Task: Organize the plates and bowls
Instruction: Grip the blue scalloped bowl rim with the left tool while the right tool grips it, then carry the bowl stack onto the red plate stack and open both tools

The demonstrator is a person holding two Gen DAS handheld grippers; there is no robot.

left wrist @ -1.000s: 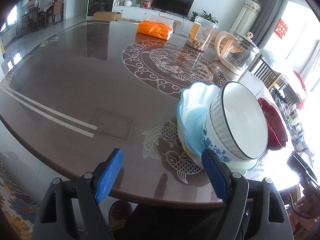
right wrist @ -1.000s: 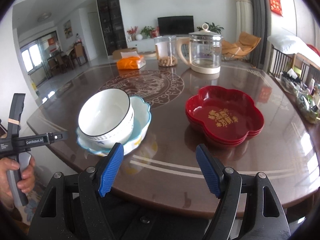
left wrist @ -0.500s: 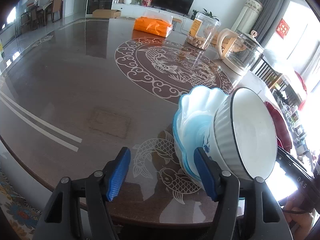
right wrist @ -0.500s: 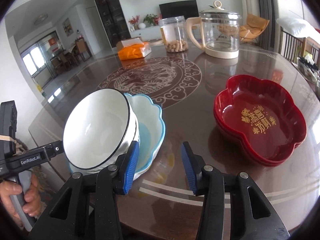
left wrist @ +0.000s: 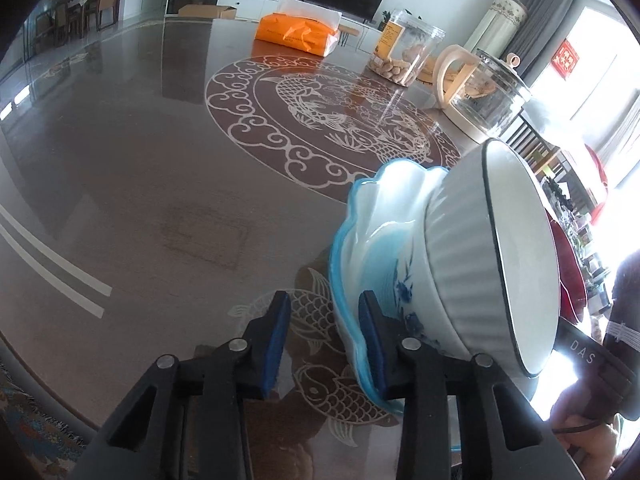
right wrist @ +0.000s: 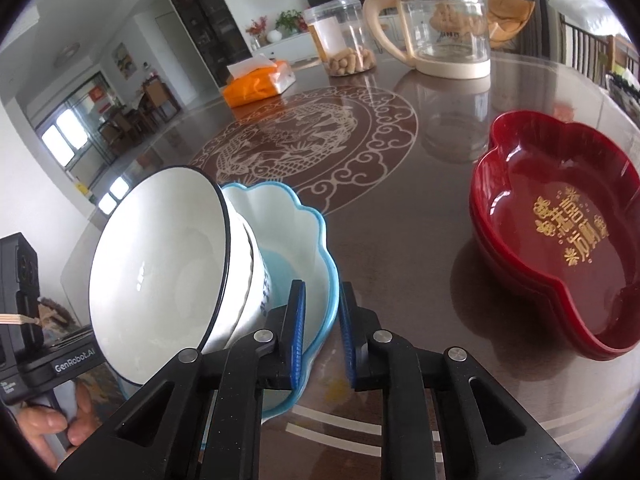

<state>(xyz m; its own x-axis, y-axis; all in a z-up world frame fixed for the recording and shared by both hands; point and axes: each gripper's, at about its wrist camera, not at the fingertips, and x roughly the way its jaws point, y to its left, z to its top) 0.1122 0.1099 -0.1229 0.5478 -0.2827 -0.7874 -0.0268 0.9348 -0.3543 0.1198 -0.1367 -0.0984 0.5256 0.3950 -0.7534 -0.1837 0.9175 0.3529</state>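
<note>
Brown and glossy, with pale fish and cloud patterns: round table point(left wrist: 160, 160), carrying everything else. On the right side in the right wrist view, stack of red flower-shaped plates point(right wrist: 560, 240) with gold lettering, well apart from both grippers. Near the table's front edge, blue-rimmed scalloped dish point(left wrist: 380, 240). Inside that dish, tilted on its side and leaning toward the person, white ribbed bowl point(left wrist: 516, 260) with a dark rim.

Far across the table, glass kettle point(right wrist: 448, 20) with a cream handle. Just beside it, clear jar point(right wrist: 344, 40) with nuts in the bottom. Further to the left in that view, orange tissue pack point(right wrist: 256, 84).

Reaching the dish from one side, left gripper point(left wrist: 324, 336): jaws closing with the blue rim between them, inner pad against the dish's inside, outer pad clearly short of the rim. On the opposite side, right gripper point(right wrist: 322, 332): jaws closing too, one blue pad inside the dish, the other outside, rim between. Hard to judge through the fisheye, but apparently not yet pressed tight. At the lower left of the right wrist view, hand point(right wrist: 48, 432) wrapped around the left gripper's handle.
</note>
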